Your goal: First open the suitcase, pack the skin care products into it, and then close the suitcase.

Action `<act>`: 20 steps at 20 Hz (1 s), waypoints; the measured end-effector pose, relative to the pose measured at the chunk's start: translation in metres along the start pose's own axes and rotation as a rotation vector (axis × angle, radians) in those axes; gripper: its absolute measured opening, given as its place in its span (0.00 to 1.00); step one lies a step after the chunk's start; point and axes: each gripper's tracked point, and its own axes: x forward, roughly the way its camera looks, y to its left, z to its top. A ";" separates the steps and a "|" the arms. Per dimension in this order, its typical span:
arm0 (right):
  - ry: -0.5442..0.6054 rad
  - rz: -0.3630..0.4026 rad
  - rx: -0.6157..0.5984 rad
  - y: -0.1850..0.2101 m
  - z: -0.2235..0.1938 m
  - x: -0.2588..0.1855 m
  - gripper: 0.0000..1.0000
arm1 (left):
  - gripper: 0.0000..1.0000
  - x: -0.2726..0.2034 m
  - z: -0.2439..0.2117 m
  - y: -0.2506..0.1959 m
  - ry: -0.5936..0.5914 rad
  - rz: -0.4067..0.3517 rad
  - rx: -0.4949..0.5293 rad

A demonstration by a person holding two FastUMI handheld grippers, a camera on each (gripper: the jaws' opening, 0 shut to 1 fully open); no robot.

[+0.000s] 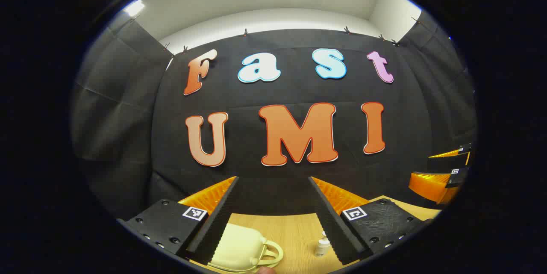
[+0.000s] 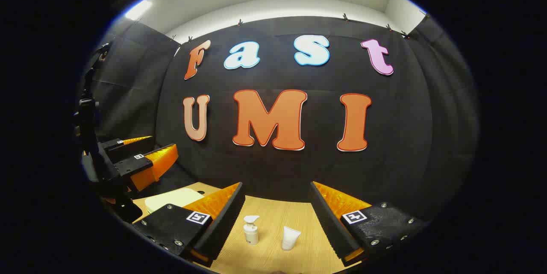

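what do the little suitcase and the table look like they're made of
The suitcase looks like a smooth moulded shell, probably hard plastic, pale cream with a soft sheen and a matching loop handle. The table shows light wood grain lines; whether solid wood or a printed laminate cannot be told.

No readable word, brand or number is carried by the things on the table [image 2: 273, 257]. Square black-and-white coded markers are fixed on the tongs: in the left gripper view, one at seven o'clock and one at five o'clock on the left tongs [image 1: 273, 205], and two smaller ones at three o'clock on the right tongs [image 1: 448, 171]. In the right gripper view, like markers are borne by the right tongs [image 2: 275, 210] and by the left tongs [image 2: 145, 154] at nine o'clock. No print can be made out on the pump bottle [image 2: 251, 231] or the tube [image 2: 290, 238].
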 end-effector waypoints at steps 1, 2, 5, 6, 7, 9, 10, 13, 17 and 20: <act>-0.008 -0.013 0.000 0.000 0.000 0.002 0.97 | 0.99 0.002 0.000 0.003 -0.005 -0.005 -0.005; -0.009 -0.030 -0.001 -0.001 0.000 0.005 0.97 | 0.99 0.005 0.000 0.005 -0.003 -0.015 -0.004; -0.011 -0.066 0.004 0.003 0.000 0.011 0.96 | 0.99 0.016 -0.006 0.015 0.004 -0.031 0.012; -0.006 -0.066 0.001 0.007 -0.001 0.014 1.00 | 1.00 0.020 -0.007 0.017 0.009 -0.039 0.010; 0.000 -0.069 -0.004 0.008 -0.002 0.014 0.96 | 0.99 0.021 -0.008 0.020 0.009 -0.046 0.011; -0.002 -0.079 -0.006 0.012 -0.002 0.018 0.96 | 0.99 0.025 -0.010 0.025 0.000 -0.059 0.033; 0.004 -0.080 -0.002 0.014 -0.003 0.020 0.97 | 0.99 0.025 -0.012 0.027 0.003 -0.062 0.045; 0.009 -0.083 0.001 0.019 -0.003 0.022 0.96 | 0.99 0.028 -0.020 0.028 0.017 -0.081 0.038; 0.017 -0.092 -0.022 0.020 -0.005 0.025 0.97 | 0.99 0.033 -0.022 0.029 0.023 -0.086 0.052; 0.022 -0.097 -0.021 0.019 -0.006 0.027 0.96 | 0.99 0.037 -0.033 0.028 0.032 -0.099 0.105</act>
